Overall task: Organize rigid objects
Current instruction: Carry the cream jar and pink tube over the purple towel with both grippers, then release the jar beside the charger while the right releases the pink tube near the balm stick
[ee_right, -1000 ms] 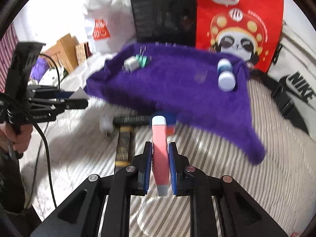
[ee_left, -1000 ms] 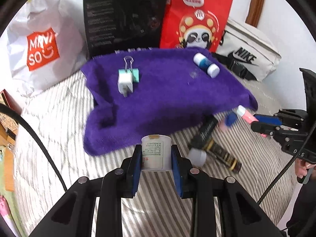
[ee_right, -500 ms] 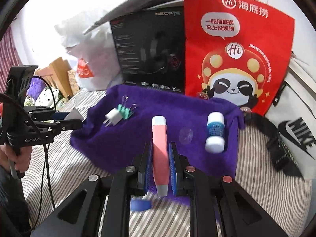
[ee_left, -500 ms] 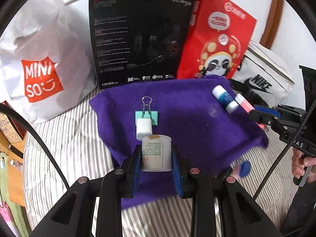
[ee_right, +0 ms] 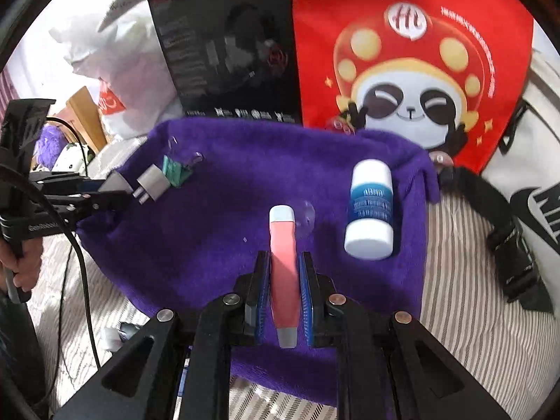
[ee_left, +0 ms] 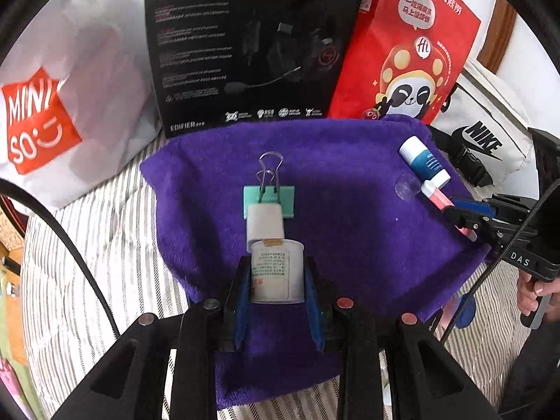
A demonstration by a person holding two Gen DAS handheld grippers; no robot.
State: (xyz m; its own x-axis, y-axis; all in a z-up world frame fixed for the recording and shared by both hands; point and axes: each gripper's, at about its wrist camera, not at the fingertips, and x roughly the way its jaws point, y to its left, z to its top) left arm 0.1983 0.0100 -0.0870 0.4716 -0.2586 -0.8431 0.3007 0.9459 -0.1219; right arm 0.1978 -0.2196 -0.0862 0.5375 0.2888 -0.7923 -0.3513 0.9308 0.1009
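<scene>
Left gripper (ee_left: 276, 297): jaws clamped on a small white bottle (ee_left: 276, 271), above the purple towel (ee_left: 350, 245), just short of the white charger (ee_left: 265, 222).
Right gripper (ee_right: 287, 301): jaws pinching a pink tube (ee_right: 284, 266), beside the blue-and-white bottle (ee_right: 369, 210).
Risk: setting the white bottle down could nudge the charger and green binder clip (ee_left: 269, 196); round bottles may roll on soft cloth.
Hidden: items on the striped bed beyond the towel edge are blurred and cut off.

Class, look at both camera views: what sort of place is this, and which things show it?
Probably a bedroom at home: a striped mattress serves as the work surface under a purple towel, with shopping bags and a Nike bag leaning behind.
</scene>
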